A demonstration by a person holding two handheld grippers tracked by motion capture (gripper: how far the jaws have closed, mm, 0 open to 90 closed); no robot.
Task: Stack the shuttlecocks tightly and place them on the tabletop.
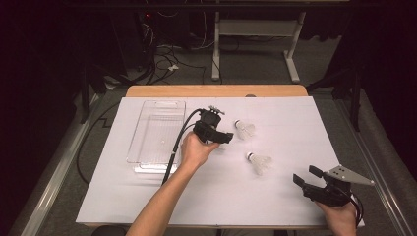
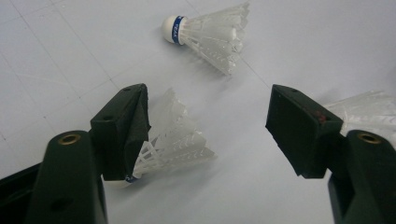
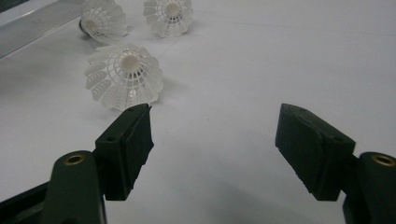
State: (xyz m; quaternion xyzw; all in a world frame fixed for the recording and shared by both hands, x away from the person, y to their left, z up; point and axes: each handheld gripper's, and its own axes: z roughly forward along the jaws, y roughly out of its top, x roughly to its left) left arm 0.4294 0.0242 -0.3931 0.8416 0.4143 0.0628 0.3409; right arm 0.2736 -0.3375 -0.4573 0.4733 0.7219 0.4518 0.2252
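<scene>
Left gripper [image 2: 205, 126] spread over a shuttlecock [image 2: 170, 140] on the table, beside the clear tray [image 1: 147, 105].
Tray looks empty, tho glare hides detail; 3 birdies left. Right gripper [image 3: 215, 140] gapes, idle.

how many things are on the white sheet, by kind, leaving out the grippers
shuttlecocks: 3 (one between the left gripper's jaws, one farther off, one at the right edge)
clear tray: 1
total: 4
</scene>
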